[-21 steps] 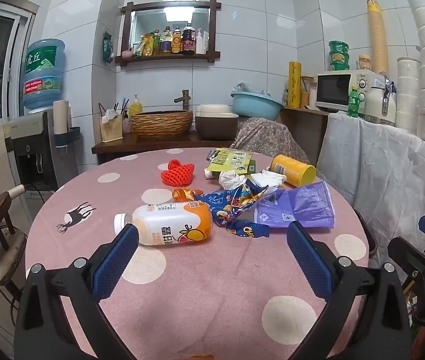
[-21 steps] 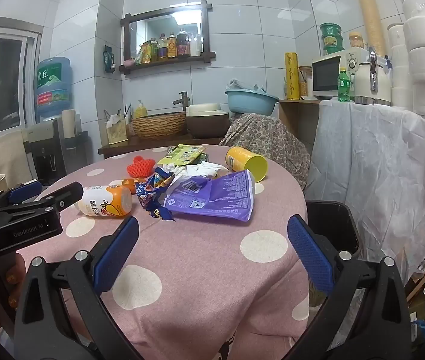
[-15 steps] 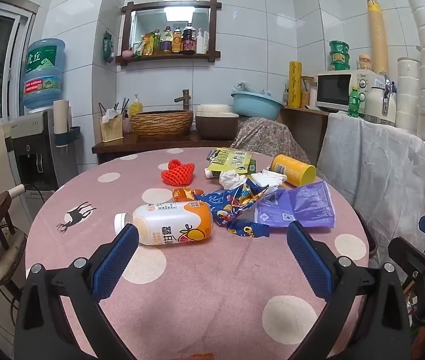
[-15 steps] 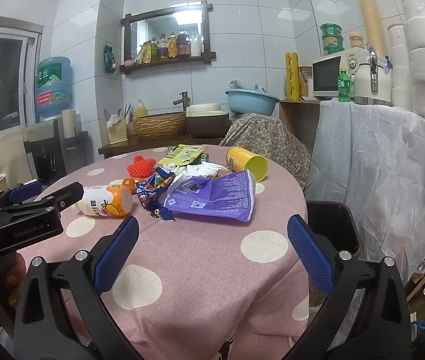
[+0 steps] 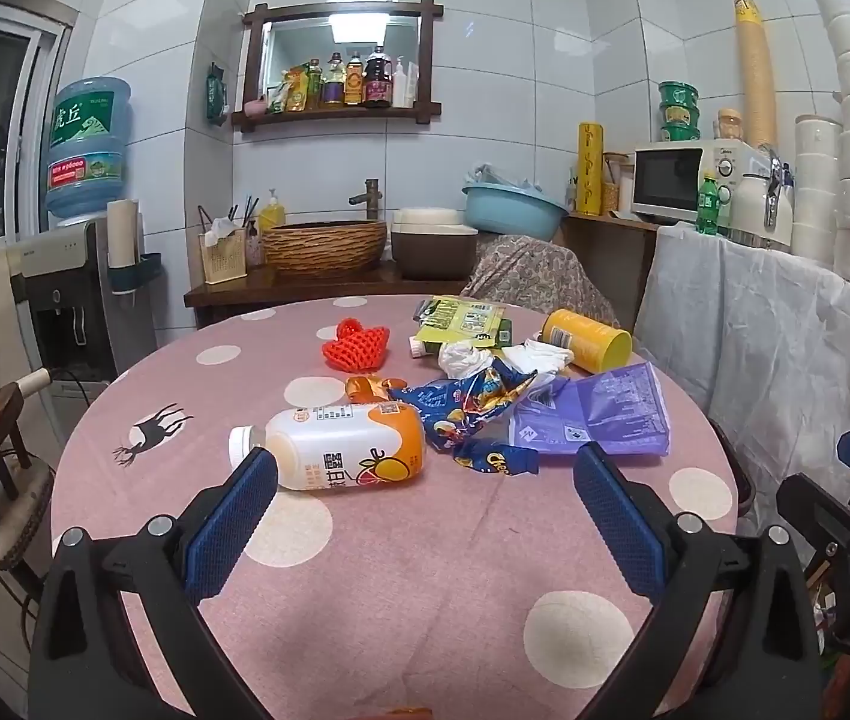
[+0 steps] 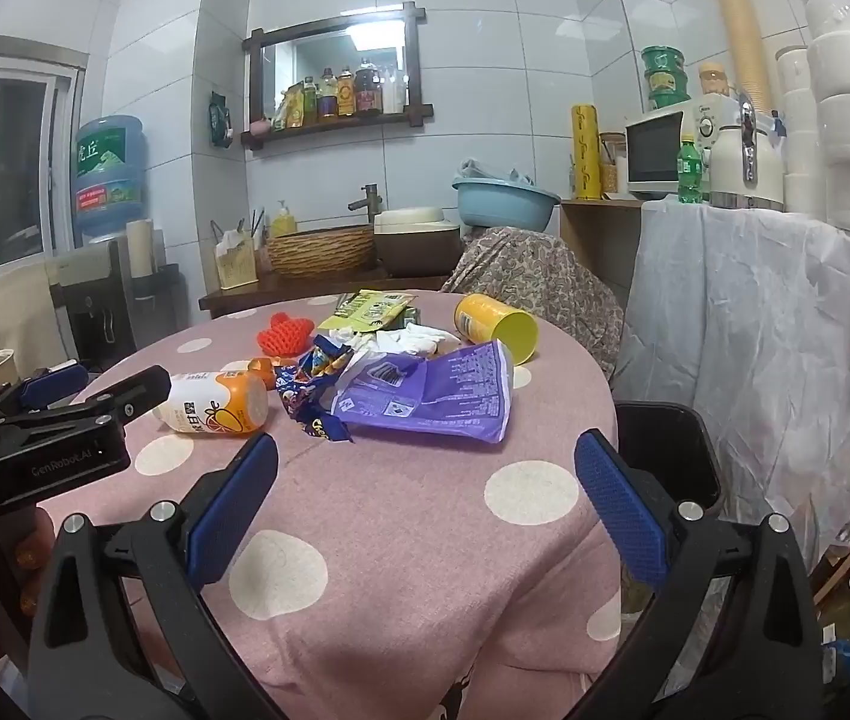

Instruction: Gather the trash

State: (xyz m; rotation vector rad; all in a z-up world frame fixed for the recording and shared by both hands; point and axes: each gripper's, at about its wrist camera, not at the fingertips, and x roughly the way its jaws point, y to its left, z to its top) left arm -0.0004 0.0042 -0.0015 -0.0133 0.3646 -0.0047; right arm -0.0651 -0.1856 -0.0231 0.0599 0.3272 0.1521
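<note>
Trash lies on a round pink table (image 5: 425,570): a white and orange bottle (image 5: 341,447) on its side, a blue crumpled wrapper (image 5: 460,408), a purple bag (image 5: 598,414), a yellow can (image 5: 589,341), white tissue (image 5: 466,357), a green packet (image 5: 460,318) and a red foam net (image 5: 356,345). My left gripper (image 5: 425,480) hangs open just short of the bottle, nothing between its pads. My right gripper (image 6: 425,474) stands open over the table's near right side, short of the purple bag (image 6: 430,399). The left gripper's body (image 6: 59,432) shows at the left of the right wrist view.
A black bin (image 6: 664,450) stands beside the table on the right. Behind are a wooden counter with a wicker basin (image 5: 323,246), a blue bowl (image 5: 511,213), a water dispenser (image 5: 86,276), and a white-draped stand (image 5: 784,324) with a microwave (image 5: 688,180).
</note>
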